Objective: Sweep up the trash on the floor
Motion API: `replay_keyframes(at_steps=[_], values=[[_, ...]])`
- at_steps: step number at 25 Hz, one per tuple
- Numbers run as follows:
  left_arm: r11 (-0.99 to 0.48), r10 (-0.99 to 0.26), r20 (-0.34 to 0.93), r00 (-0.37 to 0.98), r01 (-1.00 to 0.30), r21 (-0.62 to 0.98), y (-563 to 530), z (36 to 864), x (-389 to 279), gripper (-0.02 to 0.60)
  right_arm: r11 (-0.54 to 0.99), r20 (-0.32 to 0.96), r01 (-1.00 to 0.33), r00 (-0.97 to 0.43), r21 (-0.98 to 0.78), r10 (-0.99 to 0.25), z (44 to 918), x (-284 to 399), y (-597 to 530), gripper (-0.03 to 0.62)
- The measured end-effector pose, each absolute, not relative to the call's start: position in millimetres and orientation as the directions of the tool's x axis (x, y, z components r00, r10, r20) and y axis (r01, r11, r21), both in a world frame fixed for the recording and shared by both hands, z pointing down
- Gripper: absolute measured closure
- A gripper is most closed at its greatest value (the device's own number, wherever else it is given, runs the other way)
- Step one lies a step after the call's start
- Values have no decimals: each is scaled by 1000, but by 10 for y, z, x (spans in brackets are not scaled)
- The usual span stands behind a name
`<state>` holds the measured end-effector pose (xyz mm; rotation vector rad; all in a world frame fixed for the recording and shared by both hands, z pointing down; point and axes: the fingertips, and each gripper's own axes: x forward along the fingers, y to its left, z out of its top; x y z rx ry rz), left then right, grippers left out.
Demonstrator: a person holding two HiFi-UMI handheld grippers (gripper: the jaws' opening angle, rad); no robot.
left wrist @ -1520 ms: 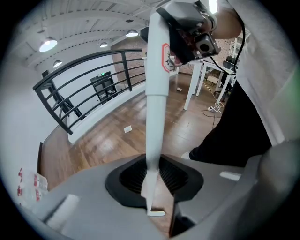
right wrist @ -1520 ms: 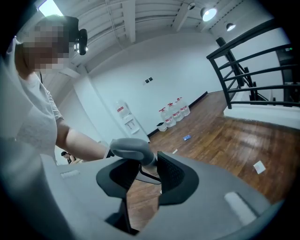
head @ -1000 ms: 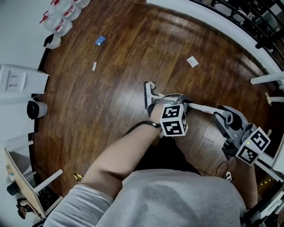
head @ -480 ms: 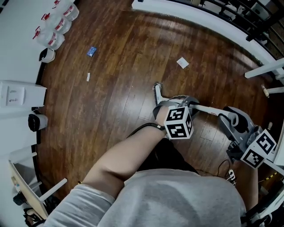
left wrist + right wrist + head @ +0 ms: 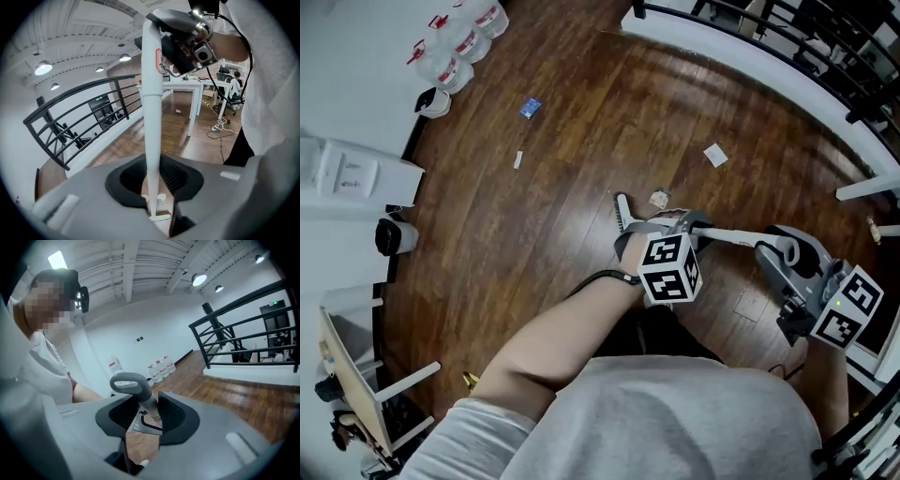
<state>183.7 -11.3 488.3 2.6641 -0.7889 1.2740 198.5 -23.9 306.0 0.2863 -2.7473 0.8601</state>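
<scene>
Both grippers are clamped on one broom [image 5: 727, 232]: the left gripper [image 5: 667, 225] has its jaws closed on the white shaft [image 5: 151, 117] low down, and the right gripper [image 5: 780, 253] has its jaws closed on the grey neck [image 5: 150, 408] just below the looped grip [image 5: 129, 380]. The broom head [image 5: 623, 211] rests on the wooden floor [image 5: 581, 187], with a crumpled scrap [image 5: 659, 199] just beside it. More trash lies well apart (all of it flat on the boards): a white paper piece [image 5: 714, 155], a small white strip [image 5: 517, 160] and a blue wrapper [image 5: 531, 108]. Water bottles [image 5: 459, 42] stand by the wall
</scene>
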Motion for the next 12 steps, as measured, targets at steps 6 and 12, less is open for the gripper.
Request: replay_keyframes(at_steps=[6, 12], values=[[-806, -483, 766, 424, -557, -201, -16, 4779, 812, 502, 816, 217, -145, -976, -559, -25, 2983, 1063, -121, 456], [-738, -534, 769, 352, -637, -220, 155, 4722, -448, 503, 830, 207, -77, -977, -552, 47, 2937, -160, 67, 456]])
